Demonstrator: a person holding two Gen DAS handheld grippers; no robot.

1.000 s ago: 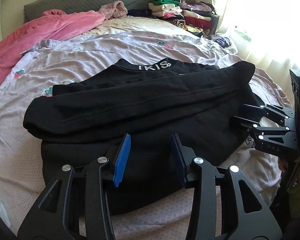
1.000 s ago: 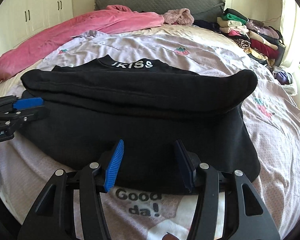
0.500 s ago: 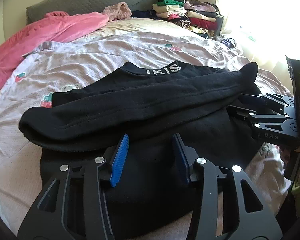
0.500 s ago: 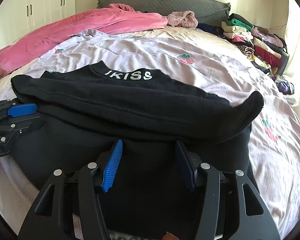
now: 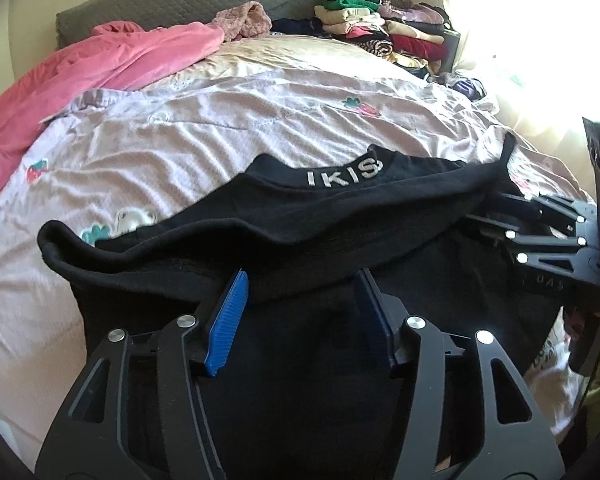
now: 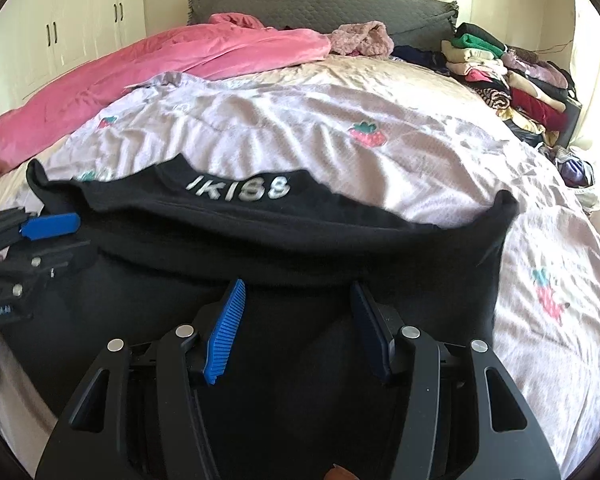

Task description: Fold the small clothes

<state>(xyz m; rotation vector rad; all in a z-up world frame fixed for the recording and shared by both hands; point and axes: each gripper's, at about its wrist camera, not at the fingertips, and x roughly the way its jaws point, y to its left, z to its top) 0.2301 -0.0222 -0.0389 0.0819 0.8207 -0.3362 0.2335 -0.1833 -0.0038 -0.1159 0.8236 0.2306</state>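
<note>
Both hands have pushed forward over the bed (image 6: 420, 120), and the black sweatshirt (image 5: 340, 216) sits much closer under the cameras than a second ago. Its folded-over band, flat and straight before, now sags in the middle with both ends curled up, so the fold looks disturbed, perhaps being carried toward the "IKISS" collar (image 6: 238, 191). I'd say the fold is mid-way, not laid down yet.

The left tongs (image 5: 296, 280) are opening right now, blue pads apart, their tips at the edge of that black band; nothing looks pinched. The right tongs (image 6: 296, 288) stand apart as well, over the dark body of the garment, gripping nothing that I can see.

Hard to read: black on black hides where the band ends and the body begins, and whether the tips touch cloth. The sweatshirt's near hem is covered by the tongs. The window glare washes out the right of the left view. The pink blanket (image 6: 160, 60) and the stack of folded clothes (image 6: 500, 68) lie well away.
</note>
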